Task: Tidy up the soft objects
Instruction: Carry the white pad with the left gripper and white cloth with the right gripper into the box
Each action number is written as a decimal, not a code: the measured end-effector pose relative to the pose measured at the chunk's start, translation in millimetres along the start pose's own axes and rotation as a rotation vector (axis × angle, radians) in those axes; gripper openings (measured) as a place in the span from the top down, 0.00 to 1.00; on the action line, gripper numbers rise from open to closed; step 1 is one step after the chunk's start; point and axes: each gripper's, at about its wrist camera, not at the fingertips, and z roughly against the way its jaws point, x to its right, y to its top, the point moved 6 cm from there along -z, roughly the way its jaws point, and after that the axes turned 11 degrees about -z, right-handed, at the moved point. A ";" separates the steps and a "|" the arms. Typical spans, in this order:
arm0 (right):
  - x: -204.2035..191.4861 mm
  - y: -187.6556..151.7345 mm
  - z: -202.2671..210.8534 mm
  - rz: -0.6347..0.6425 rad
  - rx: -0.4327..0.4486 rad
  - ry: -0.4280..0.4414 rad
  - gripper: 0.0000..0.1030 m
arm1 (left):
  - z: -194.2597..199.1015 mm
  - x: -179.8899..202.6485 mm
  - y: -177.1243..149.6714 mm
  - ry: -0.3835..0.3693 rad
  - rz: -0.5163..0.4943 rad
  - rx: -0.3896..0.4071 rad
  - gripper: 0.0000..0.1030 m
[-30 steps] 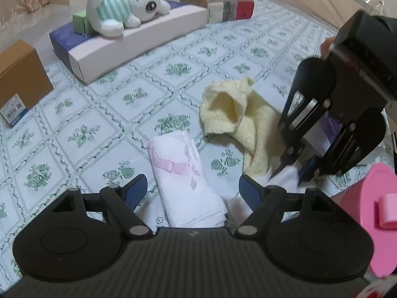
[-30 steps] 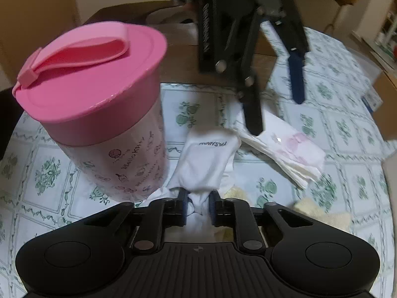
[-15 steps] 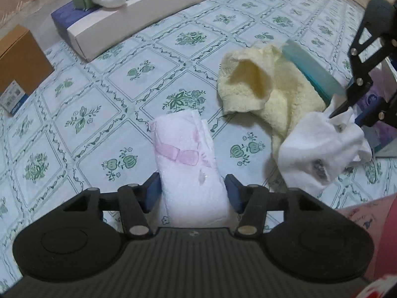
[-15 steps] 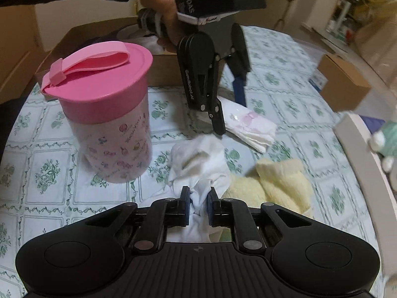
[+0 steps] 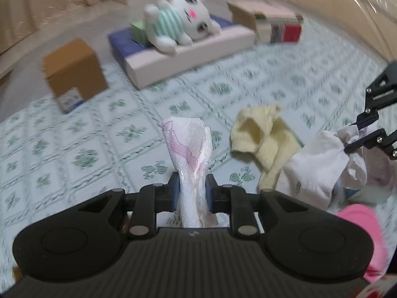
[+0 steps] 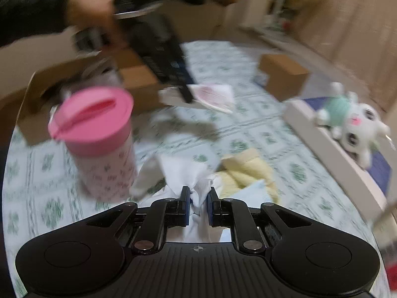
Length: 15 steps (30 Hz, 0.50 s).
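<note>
The left gripper (image 5: 192, 190) has its jaws clamped on the near end of a pink-printed white cloth (image 5: 189, 144), which stands up from the pinch and is lifted clear of the desk (image 5: 86, 134); the grip near one end lets the rest hang or flop free, which suits carrying it rather than folding it. The right gripper (image 6: 197, 202) has its jaws shut on a bunched white cloth (image 6: 182, 171), gathered at one corner so the fabric fans out ahead of the pinch. Just beside that cloth lies a yellow towel (image 6: 248, 171), crumpled and apparently on the desk (the next soft thing to collect, I judge). A pink-lidded cup (image 6: 96, 139) stands left of the right gripper, near but apart from the white cloth. Behind it is an open cardboard box (image 6: 139, 79), a likely place for the cloths, though the blur makes its contents hard to read. Farther off, a plush toy (image 5: 178, 22) rests on a flat box (image 5: 188, 49), with a small brown box (image 5: 74, 69) to its left and books (image 5: 273, 24) to its right.
</note>
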 end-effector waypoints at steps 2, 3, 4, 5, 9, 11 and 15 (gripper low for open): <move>-0.7 3.8 15.8 -0.069 0.035 -0.038 0.87 | 24.1 0.7 -1.7 0.023 0.038 0.031 0.81; -1.2 5.2 24.7 -0.101 0.053 -0.054 0.87 | 37.3 1.8 -3.6 0.031 0.057 0.045 0.81; -2.3 6.6 33.8 -0.126 0.069 -0.070 0.87 | 49.0 4.4 -5.5 0.038 0.072 0.059 0.81; -3.9 7.7 42.4 -0.145 0.083 -0.085 0.87 | 60.7 6.0 -8.1 0.045 0.089 0.072 0.81; -14.1 7.9 78.5 -0.211 0.136 -0.132 0.87 | 104.8 15.7 -22.8 0.071 0.139 0.116 0.81; -20.1 6.9 96.4 -0.234 0.164 -0.153 0.87 | 125.4 23.2 -34.0 0.086 0.165 0.133 0.81; -28.8 1.4 128.4 -0.305 0.230 -0.174 0.87 | 156.9 39.5 -57.0 0.114 0.216 0.159 0.81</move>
